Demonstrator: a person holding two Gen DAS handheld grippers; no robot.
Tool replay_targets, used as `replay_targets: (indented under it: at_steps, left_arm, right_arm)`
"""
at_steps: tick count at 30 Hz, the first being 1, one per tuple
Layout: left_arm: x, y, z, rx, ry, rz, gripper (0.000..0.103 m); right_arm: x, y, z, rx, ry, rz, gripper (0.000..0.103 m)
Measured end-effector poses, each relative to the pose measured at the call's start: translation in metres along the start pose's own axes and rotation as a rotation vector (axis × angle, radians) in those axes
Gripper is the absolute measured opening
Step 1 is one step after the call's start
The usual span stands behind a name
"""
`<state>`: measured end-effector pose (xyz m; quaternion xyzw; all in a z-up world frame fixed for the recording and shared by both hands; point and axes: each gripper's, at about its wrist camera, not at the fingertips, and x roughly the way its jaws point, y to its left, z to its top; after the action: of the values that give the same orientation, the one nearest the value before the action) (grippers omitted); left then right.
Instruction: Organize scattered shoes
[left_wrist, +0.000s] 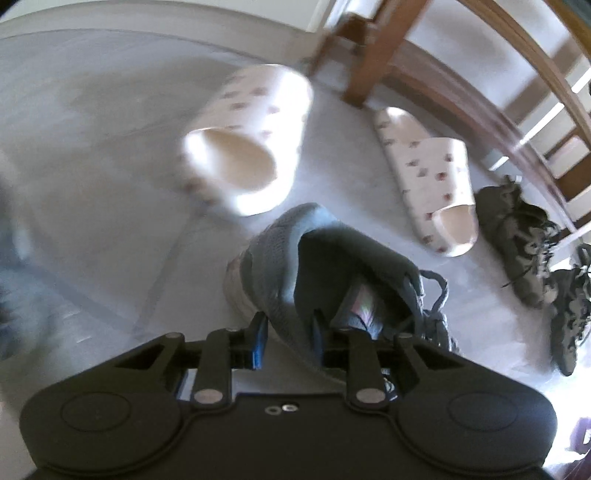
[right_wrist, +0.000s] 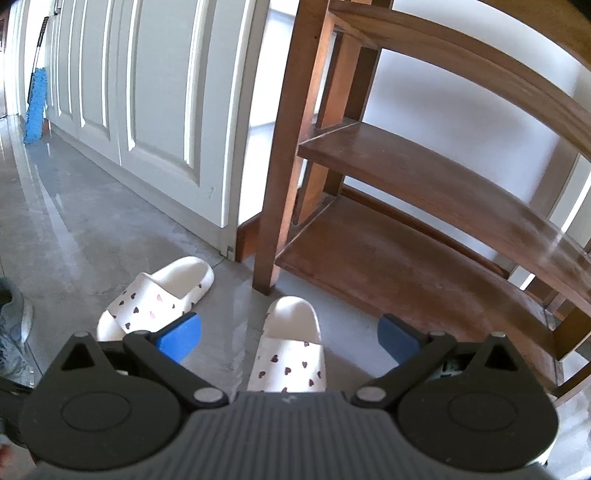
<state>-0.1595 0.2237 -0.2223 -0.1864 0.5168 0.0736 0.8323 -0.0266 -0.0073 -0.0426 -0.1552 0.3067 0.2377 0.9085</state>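
The left tongs (left_wrist: 288, 332) are clenched on the heel collar of a grey sneaker (left_wrist: 295, 258), one pad outside the collar and one inside the opening; this looks like the pick-up step. The sneaker sits at the bottom centre of the left wrist view, its toe toward 11 o'clock, and whether its sole is on the floor (left_wrist: 92, 166) I cannot tell. Two white slippers lie beyond it: one slipper (left_wrist: 243, 147) at 11 o'clock, blurred, the other slipper (left_wrist: 428, 177) at 2 o'clock, and a pair of dark sneakers (left_wrist: 524, 236) at 3 o'clock.

The right tongs (right_wrist: 288, 339) hang released and empty above a slipper, with the wooden shoe rack (right_wrist: 406, 177) at 1 o'clock, shelves bare.

Next, probably: carry the grey sneaker to a rack shelf, keeping a firm grip on the soft collar so it does not swing or slip.
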Motion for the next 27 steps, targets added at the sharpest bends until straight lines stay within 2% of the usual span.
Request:
replay_targets:
  at_steps: [4,6,9,12,19,22,27]
  left_arm:
    - [-0.019,0.027,0.0,0.035,-0.038,0.123,0.02]
    - [-0.024,0.037,0.003,0.043,-0.054,0.169,0.015]
    - [-0.03,0.057,0.017,0.087,-0.091,0.249,0.012]
    - [-0.029,0.069,0.027,0.101,-0.105,0.288,0.013]
    - [-0.015,0.075,0.047,0.215,-0.176,0.467,0.013]
    - [-0.013,0.076,0.051,0.188,-0.185,0.482,0.013]
    - [-0.029,0.064,0.044,0.172,-0.207,0.455,0.024]
  right_arm:
    - [0.005,0.014,-0.001,-0.035,0.006,0.028,0.102]
    - [0.009,0.027,-0.004,-0.072,0.016,0.052,0.102]
    - [0.012,0.046,-0.01,-0.137,0.033,0.079,0.103]
    - [0.015,0.063,-0.016,-0.198,0.049,0.096,0.102]
    - [0.017,0.077,-0.022,-0.255,0.064,0.099,0.102]
    - [0.021,0.077,-0.023,-0.249,0.071,0.096,0.102]
    - [0.027,0.079,-0.025,-0.25,0.076,0.104,0.102]
